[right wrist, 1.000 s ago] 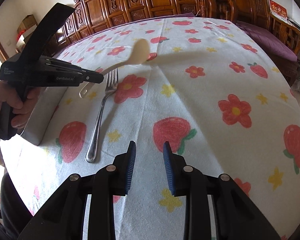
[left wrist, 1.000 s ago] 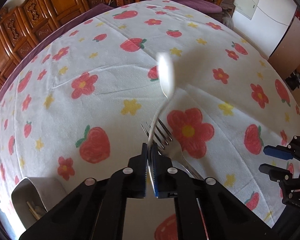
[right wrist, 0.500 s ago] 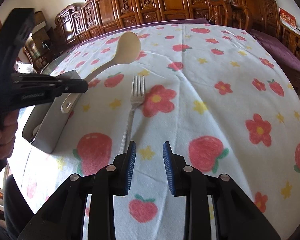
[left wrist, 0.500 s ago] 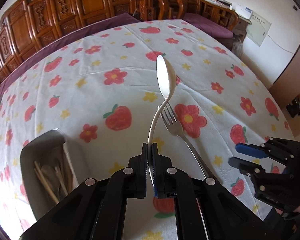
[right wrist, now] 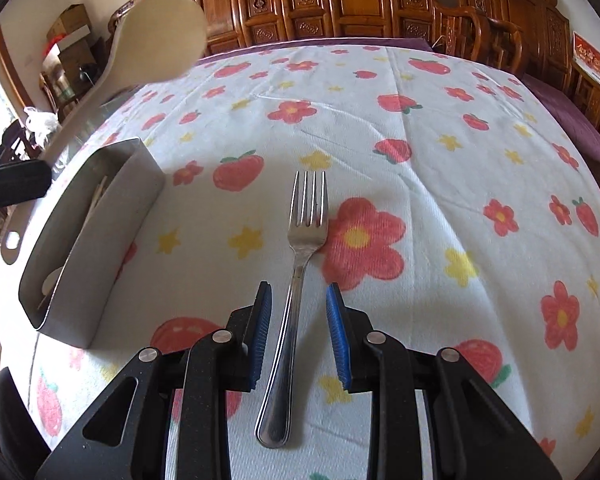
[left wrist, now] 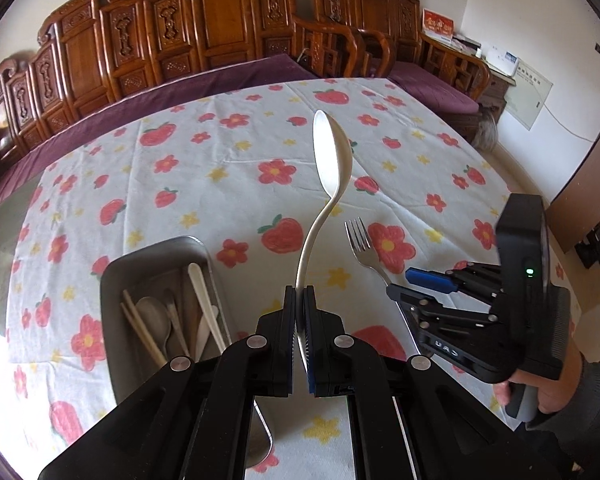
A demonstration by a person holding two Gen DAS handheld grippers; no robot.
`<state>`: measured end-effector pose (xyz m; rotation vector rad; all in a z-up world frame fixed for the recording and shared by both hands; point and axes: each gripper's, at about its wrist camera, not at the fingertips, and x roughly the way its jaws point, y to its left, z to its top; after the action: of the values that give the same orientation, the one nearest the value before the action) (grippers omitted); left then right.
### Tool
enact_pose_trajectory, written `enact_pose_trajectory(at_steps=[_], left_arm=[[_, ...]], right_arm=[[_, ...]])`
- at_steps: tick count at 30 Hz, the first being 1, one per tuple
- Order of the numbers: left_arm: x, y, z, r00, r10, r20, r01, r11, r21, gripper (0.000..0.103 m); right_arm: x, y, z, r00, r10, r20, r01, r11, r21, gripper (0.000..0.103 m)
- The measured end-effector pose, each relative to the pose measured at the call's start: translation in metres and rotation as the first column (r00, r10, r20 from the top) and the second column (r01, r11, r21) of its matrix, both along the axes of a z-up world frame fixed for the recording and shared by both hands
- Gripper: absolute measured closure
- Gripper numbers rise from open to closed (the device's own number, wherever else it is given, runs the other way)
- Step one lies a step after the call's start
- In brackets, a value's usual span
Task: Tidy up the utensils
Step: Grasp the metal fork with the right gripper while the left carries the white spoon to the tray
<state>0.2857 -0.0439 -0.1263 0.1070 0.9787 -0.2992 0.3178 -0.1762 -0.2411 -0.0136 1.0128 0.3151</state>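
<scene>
My left gripper (left wrist: 299, 293) is shut on the handle of a white spoon (left wrist: 331, 156), whose bowl stands up above the table. The same white spoon (right wrist: 156, 36) shows large and blurred at the upper left of the right wrist view. A steel fork (right wrist: 296, 264) lies on the flowered tablecloth, tines pointing away. My right gripper (right wrist: 299, 300) is open, its blue pads on either side of the fork's handle and not touching it. In the left wrist view the right gripper (left wrist: 414, 284) hovers over the fork (left wrist: 360, 244). A metal tray (left wrist: 156, 256) to the left holds several utensils.
The metal tray (right wrist: 112, 216) stands left of the fork, near the table's left edge. Carved wooden chairs (left wrist: 204, 40) line the far side. A person's hand and grey sleeve (left wrist: 572, 396) hold the right gripper. The flowered tablecloth (right wrist: 440, 168) covers the table.
The left gripper has risen and drawn back with the spoon, bringing the tray into view. The right gripper has slid left until its open fingers straddle the fork's handle.
</scene>
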Motion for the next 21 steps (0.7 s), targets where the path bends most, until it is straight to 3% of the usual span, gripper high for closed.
enact_pose_trajectory(at_steps=[8,9,13,21], left_arm=[[-0.017,0.023,0.009,0.999,0.042,0.018,-0.042,0.999,-0.011,0.1],[-0.018,0.025,0.01,0.999,0.046,0.019,-0.045,0.999,-0.012,0.1],[-0.028,0.035,0.013,0.998,0.064,0.026,-0.064,0.998,-0.015,0.1],[-0.044,0.053,0.013,0.994,0.108,0.026,-0.108,0.994,-0.03,0.1]], right_arm=[[-0.002,0.012,-0.008,1.0,0.0,-0.024,-0.003,0.993,-0.117,0.074],[-0.002,0.011,-0.009,1.0,-0.004,-0.028,0.001,0.993,-0.118,0.074],[-0.003,0.007,-0.009,0.999,-0.026,-0.041,0.02,0.99,-0.138,0.093],[-0.009,-0.008,-0.009,0.995,-0.07,-0.074,0.063,0.994,-0.093,0.094]])
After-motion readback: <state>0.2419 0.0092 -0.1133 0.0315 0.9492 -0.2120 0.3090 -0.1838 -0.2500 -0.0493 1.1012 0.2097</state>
